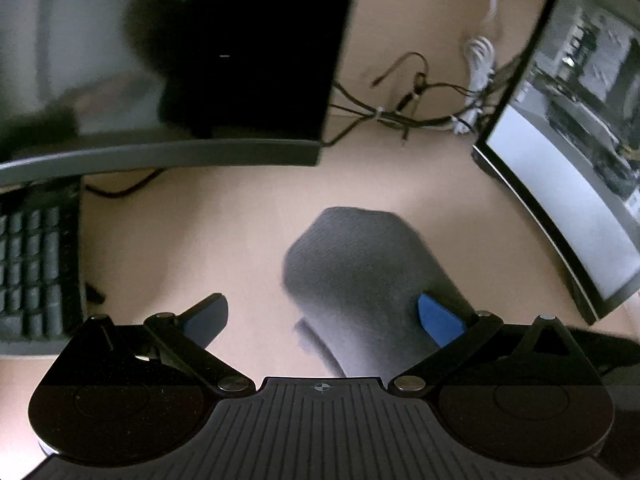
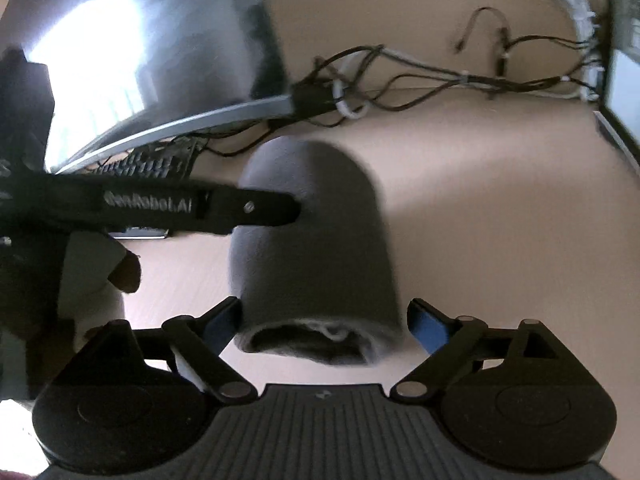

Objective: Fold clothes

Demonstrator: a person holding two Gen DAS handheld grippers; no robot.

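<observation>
Blue pads on the right gripper are standing wide apart, and the grey sock is lying between them without either pad pressing on it, so nothing is being gripped there. The open cuff end is facing the right wrist camera, and the sock's long axis is running straight away from the jaws toward its rounded toe, so it's basically lined up with the direction the gripper is pointing.

The left gripper is also sitting wide. Its right pad is up against the sock's edge, the other pad is hanging over bare table, so I'd call it open too. In the right wrist view, 1 black finger of it is reaching in from the left and touching the sock's side near the toe end.

Further out, everything's on a light wooden desk with a keyboard, 2 monitors and a mess of cables behind.

My guess: the right hand is nearer the cuff, so it's the one to pinch and fold toward the toe.
</observation>
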